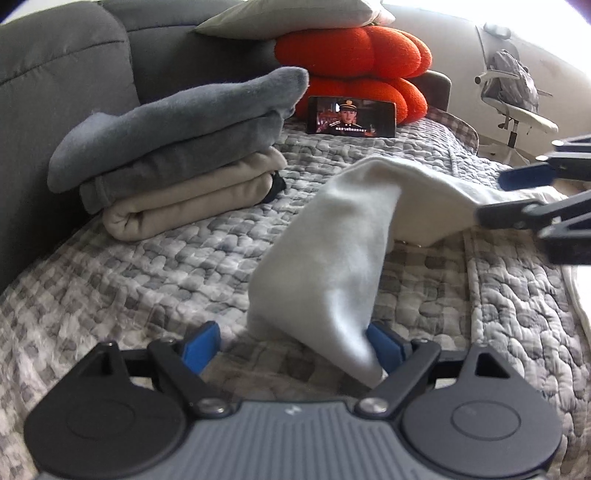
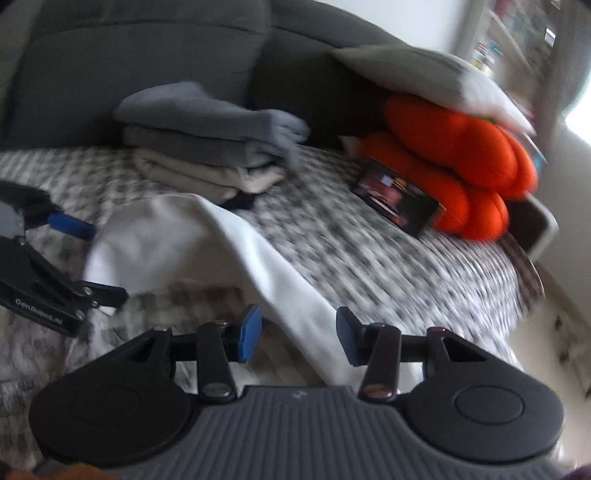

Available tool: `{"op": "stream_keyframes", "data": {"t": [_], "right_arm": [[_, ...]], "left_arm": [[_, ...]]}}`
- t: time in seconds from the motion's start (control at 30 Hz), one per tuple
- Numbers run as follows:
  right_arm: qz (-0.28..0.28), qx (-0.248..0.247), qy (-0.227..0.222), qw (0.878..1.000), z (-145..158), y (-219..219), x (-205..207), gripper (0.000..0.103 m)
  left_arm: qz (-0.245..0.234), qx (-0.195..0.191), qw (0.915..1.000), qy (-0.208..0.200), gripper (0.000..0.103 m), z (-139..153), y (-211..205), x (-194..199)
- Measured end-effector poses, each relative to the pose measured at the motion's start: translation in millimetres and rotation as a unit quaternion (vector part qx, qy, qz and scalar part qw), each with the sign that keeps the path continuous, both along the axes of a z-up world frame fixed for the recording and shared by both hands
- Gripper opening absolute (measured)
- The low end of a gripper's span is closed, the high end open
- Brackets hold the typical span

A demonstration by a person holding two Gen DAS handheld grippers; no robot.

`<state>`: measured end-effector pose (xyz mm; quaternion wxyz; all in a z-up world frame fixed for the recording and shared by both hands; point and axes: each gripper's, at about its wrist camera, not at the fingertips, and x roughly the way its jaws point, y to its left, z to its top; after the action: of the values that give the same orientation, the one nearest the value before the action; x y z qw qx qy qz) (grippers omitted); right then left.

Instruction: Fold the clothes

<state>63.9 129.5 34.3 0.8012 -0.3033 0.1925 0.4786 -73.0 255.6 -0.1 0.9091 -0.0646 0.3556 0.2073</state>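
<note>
White garment (image 1: 347, 236) drapes tented over the quilted bed (image 1: 147, 266), between folds; both grippers' fingers, left (image 1: 291, 350) and right (image 2: 299, 332), stand spread around its edges, unpinched. Next likely needs regrasping corners.

A grey and white quilted cover (image 1: 147, 266) is spread over the sofa seat. Behind it rise the dark grey back cushions (image 1: 62, 62) of the sofa. At the far end of the seat, a stack of plump orange cushions (image 1: 354, 55) sits under a pale grey pillow (image 1: 295, 18). A phone (image 1: 351, 115) stands on its long edge against the lowest orange cushion, its screen lit with a video. Beyond the sofa's far end, a white office chair (image 1: 517, 107) stands on the floor with something grey draped over its back.
</note>
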Motion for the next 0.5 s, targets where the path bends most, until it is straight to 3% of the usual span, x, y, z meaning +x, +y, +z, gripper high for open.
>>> {"op": "stream_keyframes", "data": {"t": [0.03, 0.13, 0.17, 0.23, 0.37, 0.5], "right_arm": [[0.008, -0.008, -0.01, 1.0, -2, 8, -4, 0.058], [0.021, -0.015, -0.025, 0.999, -11, 21, -7, 0.059], [0.025, -0.018, -0.029, 0.999, -14, 25, -8, 0.056], [0.034, -0.019, -0.04, 0.998, -18, 29, -12, 0.016], [0.075, 0.002, -0.088, 0.993, -16, 4, -41, 0.008], [0.12, -0.046, -0.118, 0.985, -32, -29, -67, 0.006]], "left_arm": [[0.001, -0.005, 1.0, 0.001, 0.088, 0, 1, -1], [0.001, -0.014, 0.9999, -0.002, 0.088, 2, 3, -5], [0.002, -0.017, 0.9999, -0.004, 0.088, 2, 4, -7], [0.007, -0.028, 0.9996, -0.007, 0.088, 3, 8, -11], [0.026, -0.079, 0.9962, -0.023, 0.088, 7, 21, -27], [0.061, -0.156, 0.9835, -0.067, 0.088, 14, 43, -55]]}}
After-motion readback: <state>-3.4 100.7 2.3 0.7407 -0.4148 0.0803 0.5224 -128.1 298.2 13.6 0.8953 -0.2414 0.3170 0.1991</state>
